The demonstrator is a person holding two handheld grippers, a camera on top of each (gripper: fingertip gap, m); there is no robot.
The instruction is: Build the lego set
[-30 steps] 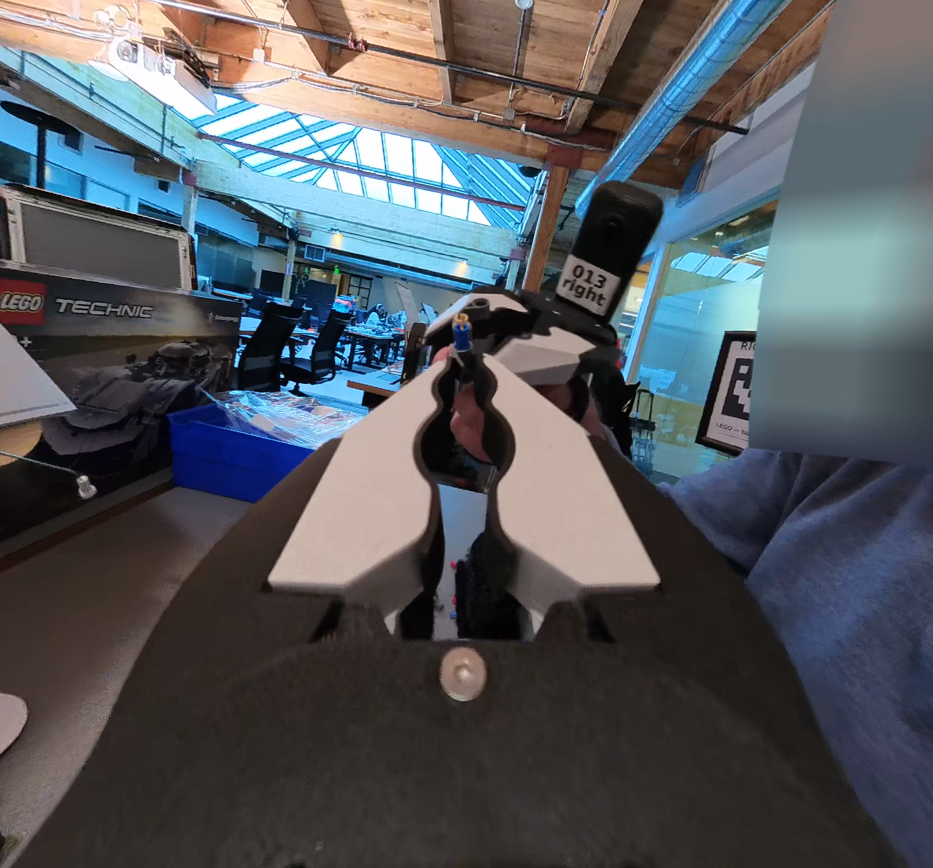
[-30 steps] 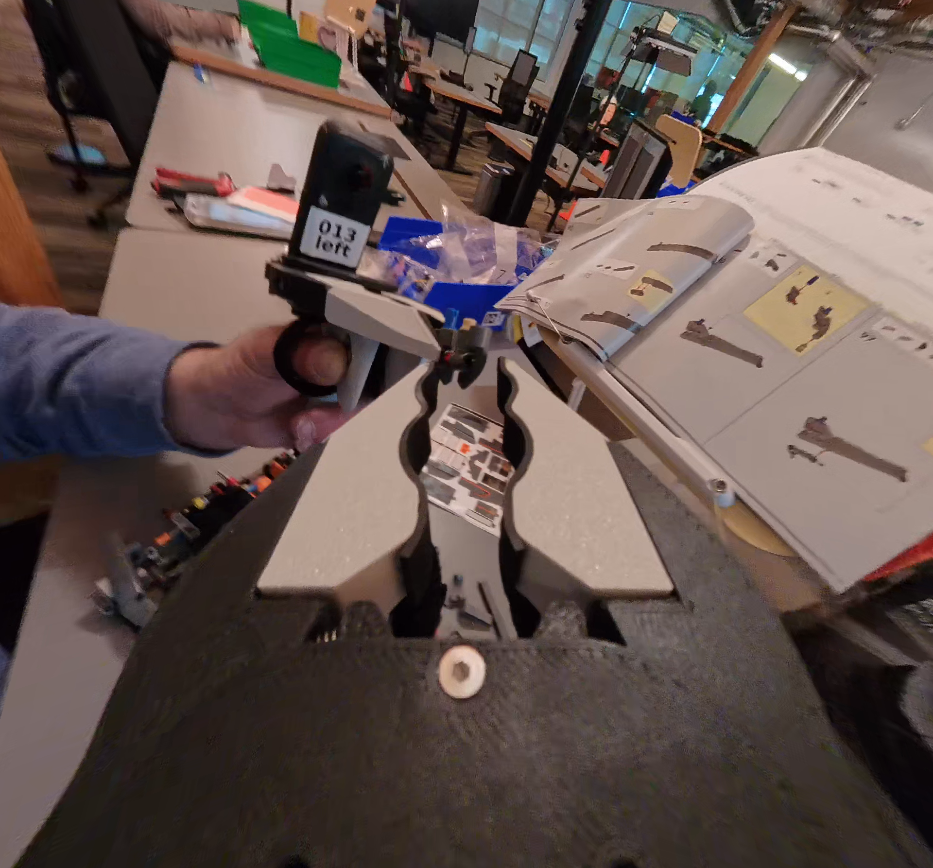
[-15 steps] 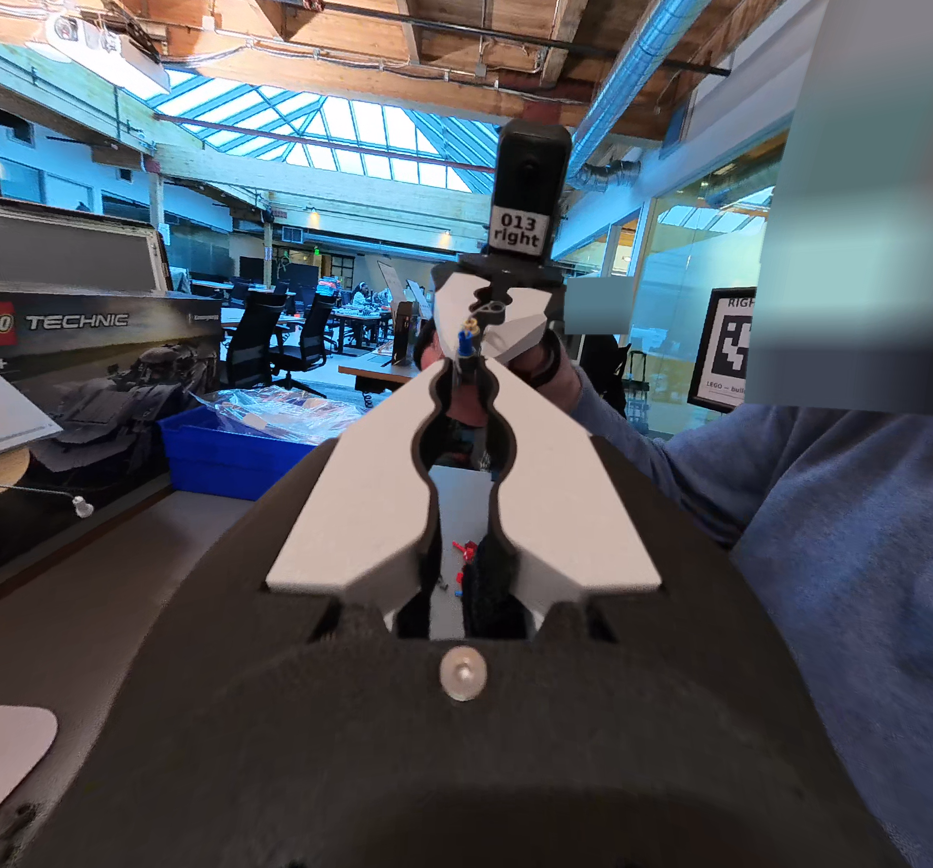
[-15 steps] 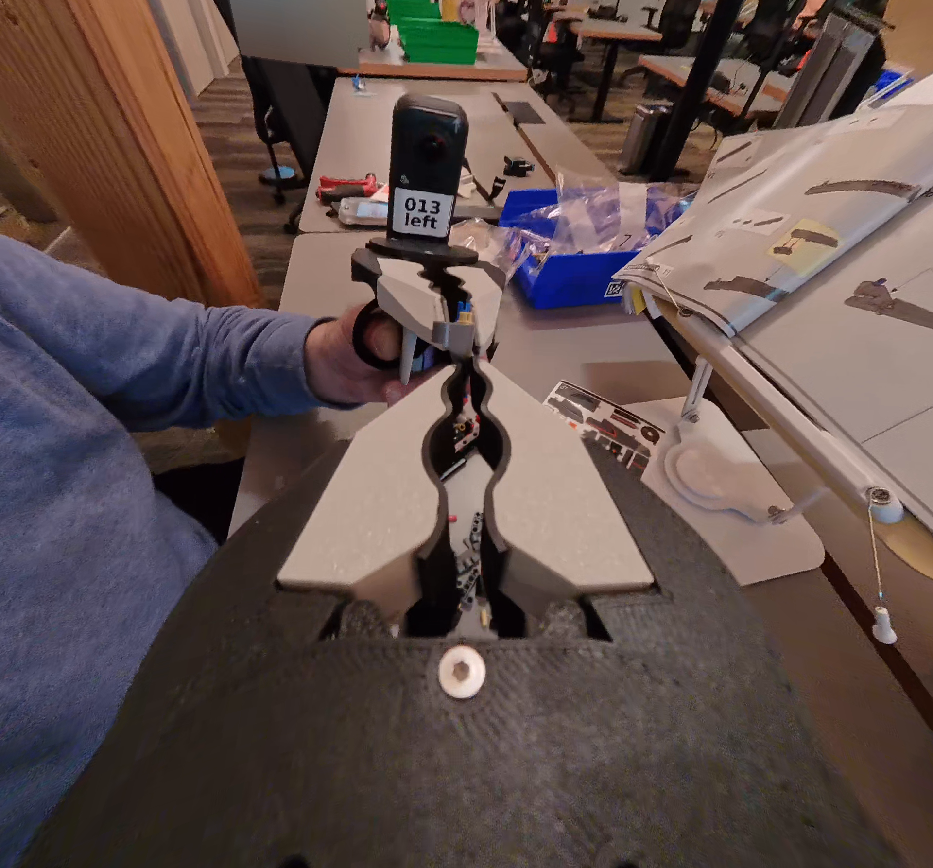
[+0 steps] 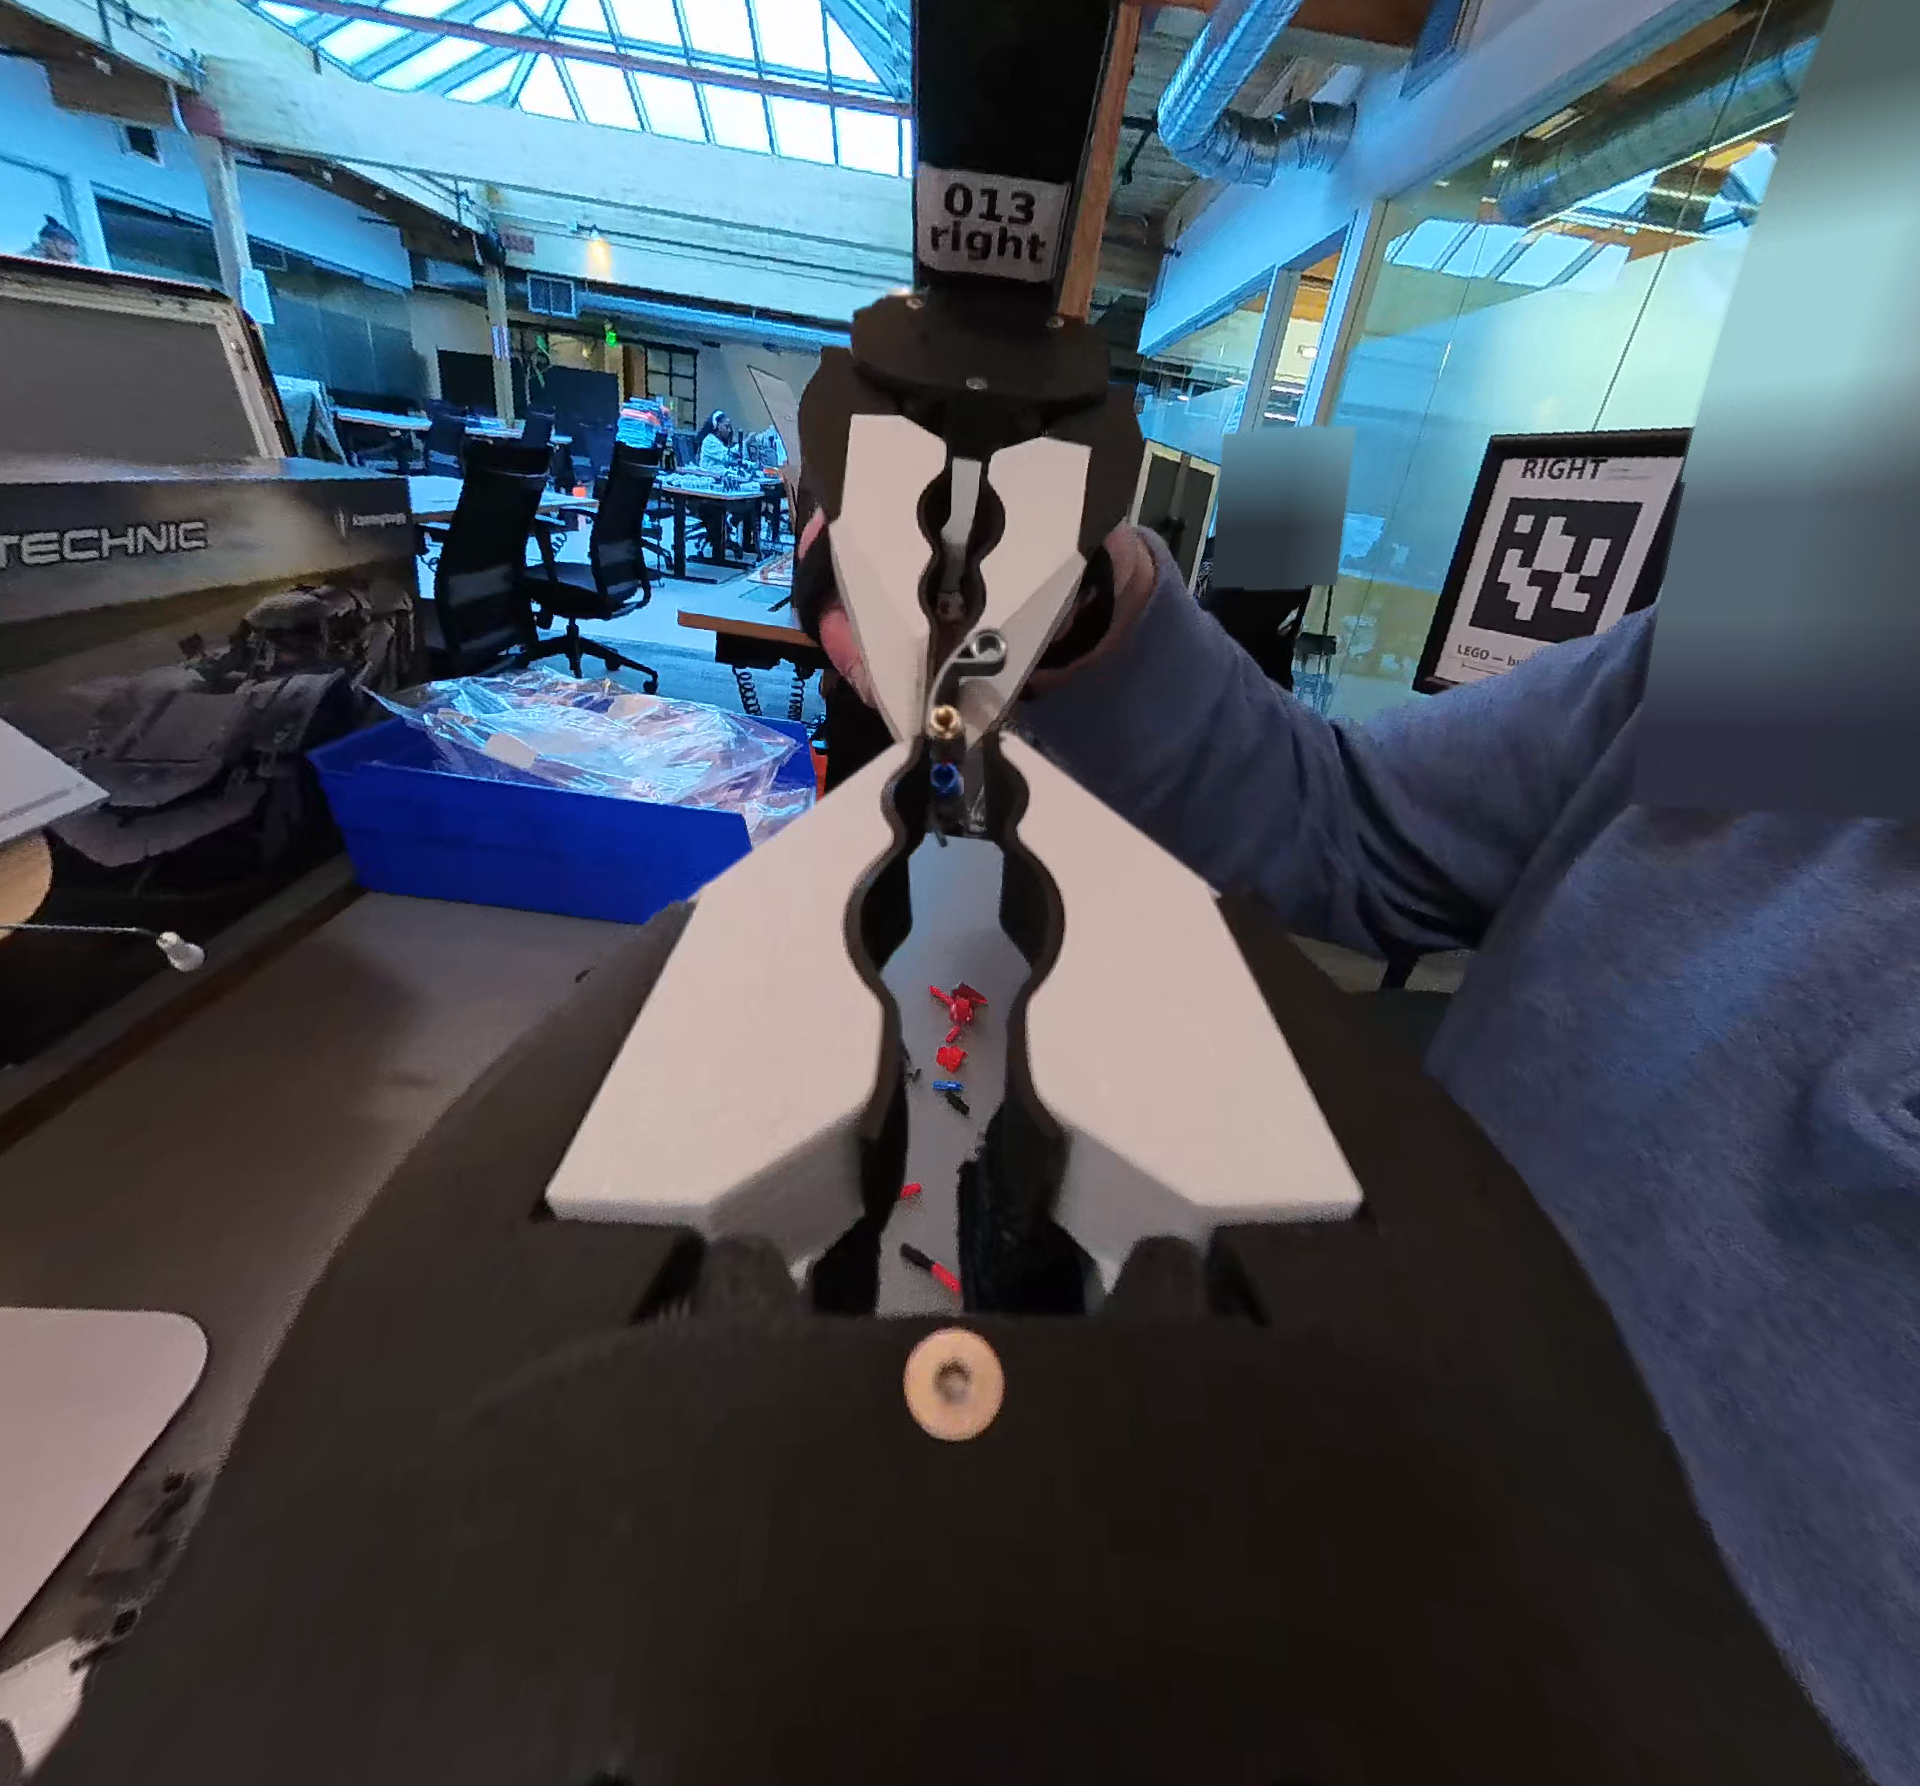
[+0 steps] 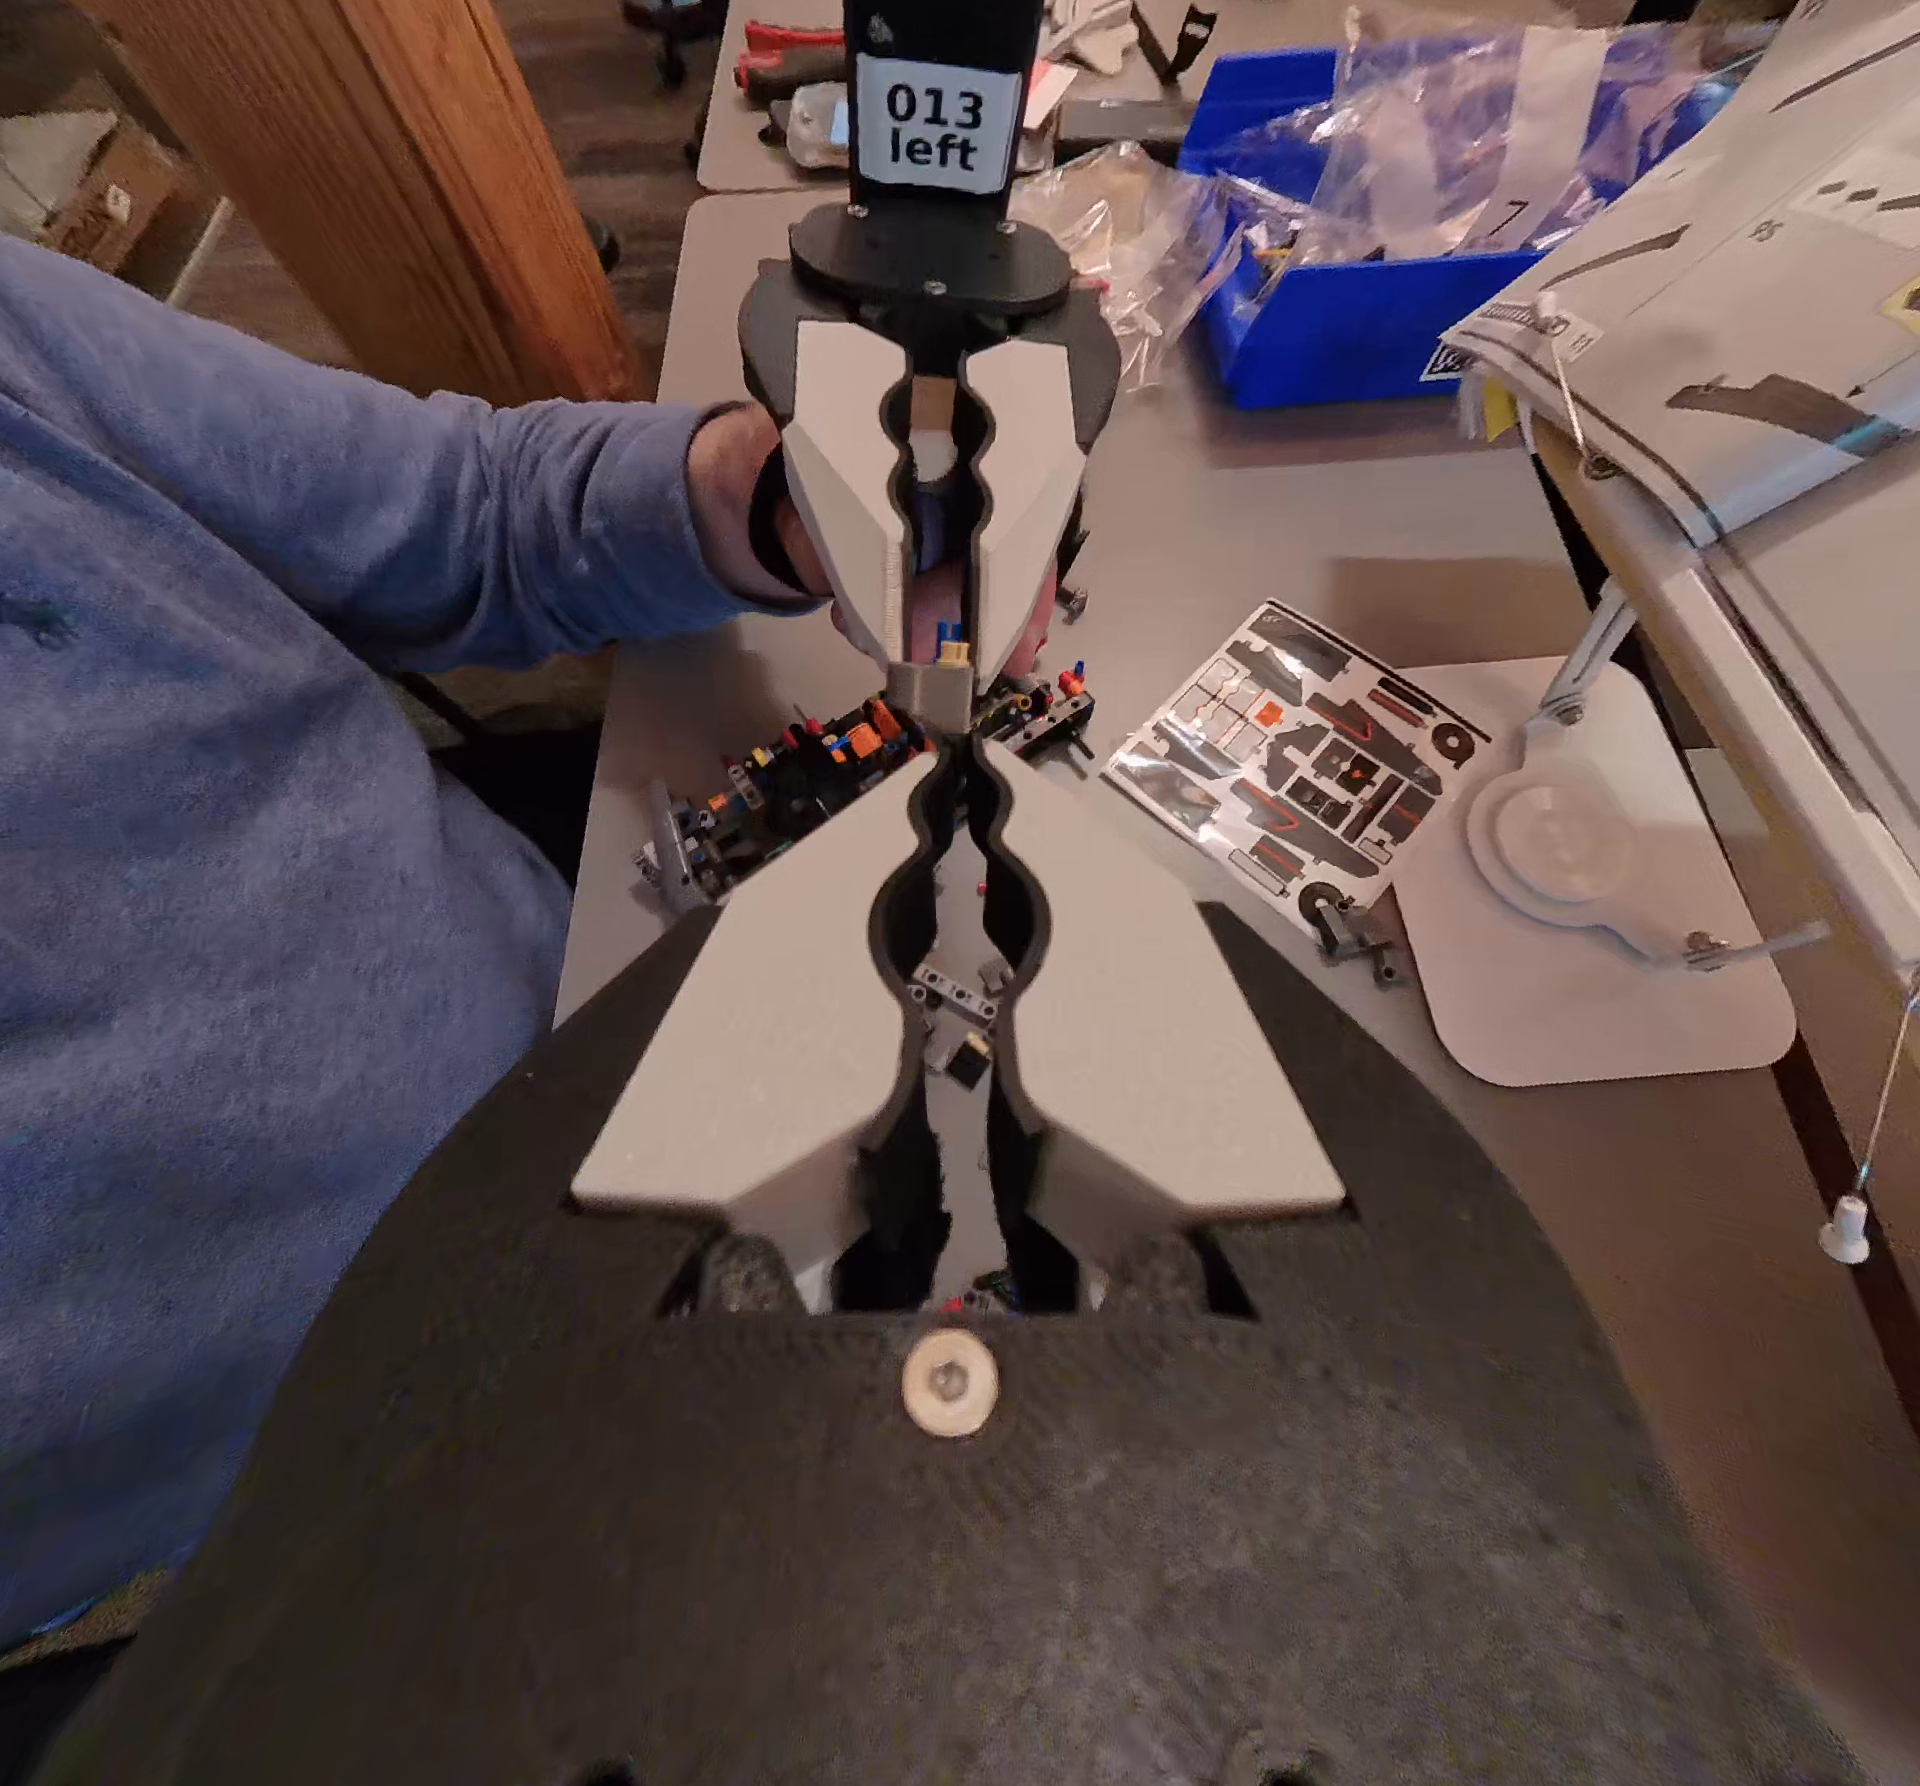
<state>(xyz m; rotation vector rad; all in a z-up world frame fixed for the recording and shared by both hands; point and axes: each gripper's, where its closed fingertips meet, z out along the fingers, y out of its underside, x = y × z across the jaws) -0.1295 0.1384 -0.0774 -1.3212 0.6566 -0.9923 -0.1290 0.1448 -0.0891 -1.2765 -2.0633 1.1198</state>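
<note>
Centrally, item one: small grey lego piece (image 6: 928, 692) carrying a tan pin (image 6: 954, 656) and a blue pin (image 6: 943, 632), held in the air above the table (image 6: 1195, 531), between the two grippers, which meet tip to tip. Left gripper (image 5: 951, 780): fingers drawn nearly together, apparently nipping the pin end of the piece, though the contact is small and partly hidden. Right gripper (image 6: 954, 749): fingers almost closed at the tips, pressed against or pinching the grey block; which of the two I cannot tell.

Handling, by judgement: very light, rigid plastic, smooth and apt to slip or pop free under a skewed squeeze; best held across the flat faces of the grey block, leaving the pins clear.

Item two: partly built black assembly (image 6: 800, 791) with orange and blue fittings, lying on the table directly beneath the held piece.

Item three: loose parts, red and blue pins (image 5: 951, 1009) and grey beams (image 6: 951, 998), scattered on the table under the grippers.

Item four: sticker sheet (image 6: 1299, 780), flat, just right of the assembly.

Item five: blue bin (image 6: 1340, 334) of clear bags, at the back.

Item six: open instruction booklet (image 6: 1704, 302), propped at the right edge.
</note>
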